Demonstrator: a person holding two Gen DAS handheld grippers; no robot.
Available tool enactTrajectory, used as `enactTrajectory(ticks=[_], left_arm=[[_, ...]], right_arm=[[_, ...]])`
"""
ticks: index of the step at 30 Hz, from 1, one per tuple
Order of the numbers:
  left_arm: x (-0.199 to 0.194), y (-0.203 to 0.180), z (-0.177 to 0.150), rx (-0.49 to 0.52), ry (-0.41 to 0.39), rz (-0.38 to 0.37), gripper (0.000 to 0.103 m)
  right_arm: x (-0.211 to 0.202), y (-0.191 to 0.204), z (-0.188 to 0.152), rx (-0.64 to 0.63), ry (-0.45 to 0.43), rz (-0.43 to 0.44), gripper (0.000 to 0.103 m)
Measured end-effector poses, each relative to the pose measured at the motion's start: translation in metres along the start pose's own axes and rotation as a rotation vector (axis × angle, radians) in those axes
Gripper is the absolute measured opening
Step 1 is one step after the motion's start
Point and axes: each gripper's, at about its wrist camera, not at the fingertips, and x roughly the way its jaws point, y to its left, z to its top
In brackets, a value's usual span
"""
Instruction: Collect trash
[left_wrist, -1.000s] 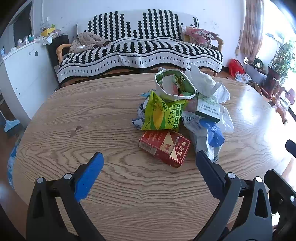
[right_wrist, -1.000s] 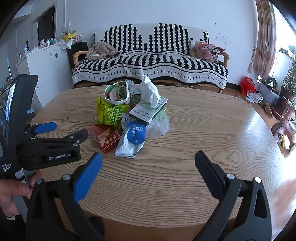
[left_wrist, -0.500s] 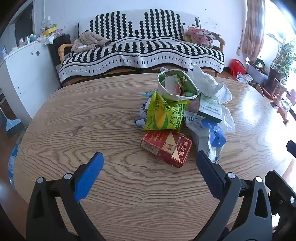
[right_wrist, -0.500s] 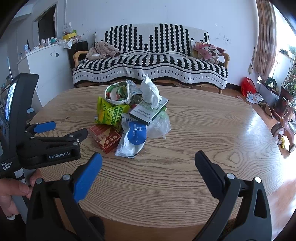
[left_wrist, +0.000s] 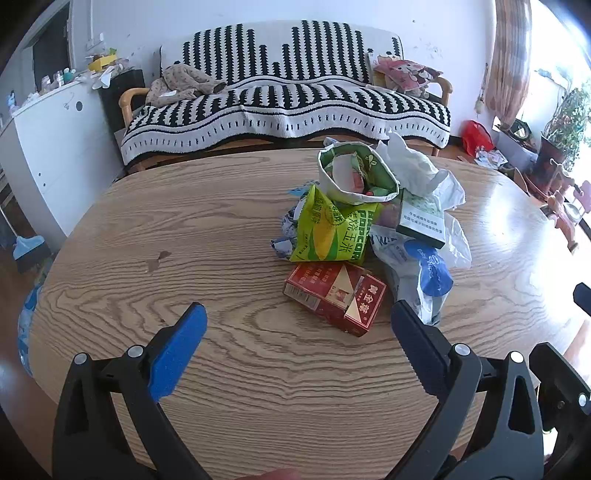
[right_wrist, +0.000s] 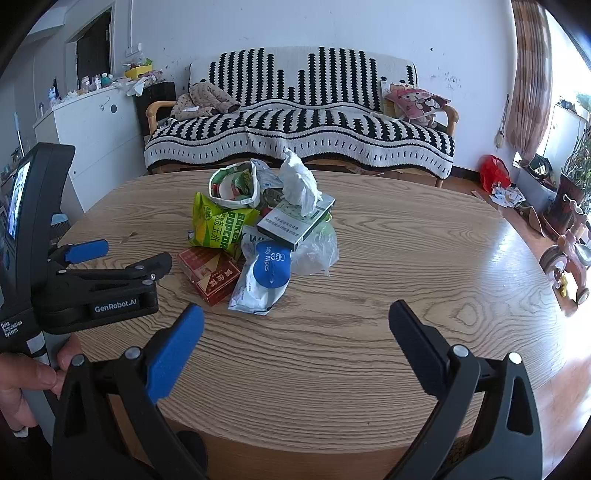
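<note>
A pile of trash lies on the round wooden table (left_wrist: 184, 229): a red carton (left_wrist: 334, 293) (right_wrist: 208, 271) nearest, a yellow-green popcorn bag (left_wrist: 332, 230) (right_wrist: 218, 225), a baby wipes pack (left_wrist: 424, 273) (right_wrist: 264, 275), a green-white box (left_wrist: 421, 218) (right_wrist: 295, 218), a crumpled tissue (right_wrist: 299, 181) and a small fabric bin (left_wrist: 354, 173) (right_wrist: 234, 182) holding scraps. My left gripper (left_wrist: 297, 334) is open and empty, just short of the red carton; it also shows in the right wrist view (right_wrist: 122, 254). My right gripper (right_wrist: 295, 330) is open and empty, short of the wipes pack.
A black-and-white striped sofa (right_wrist: 299, 122) stands behind the table. A white cabinet (left_wrist: 48, 147) is at the left. A red bag (right_wrist: 495, 177), plants and a toy tricycle (right_wrist: 569, 258) are at the right on the floor.
My left gripper has moved slightly forward and left, so the pile sits a little closer and more to the right. The right gripper has barely moved.
</note>
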Motion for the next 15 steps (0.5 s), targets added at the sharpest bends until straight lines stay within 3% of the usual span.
enactTrajectory(ticks=[15], left_arm=[[-0.0016,0.0008,-0.0007,-0.011,-0.001,-0.004,0.097]], right_arm=[[0.0000,0.0000,0.0000,-0.001,0.000,0.000,0.097]])
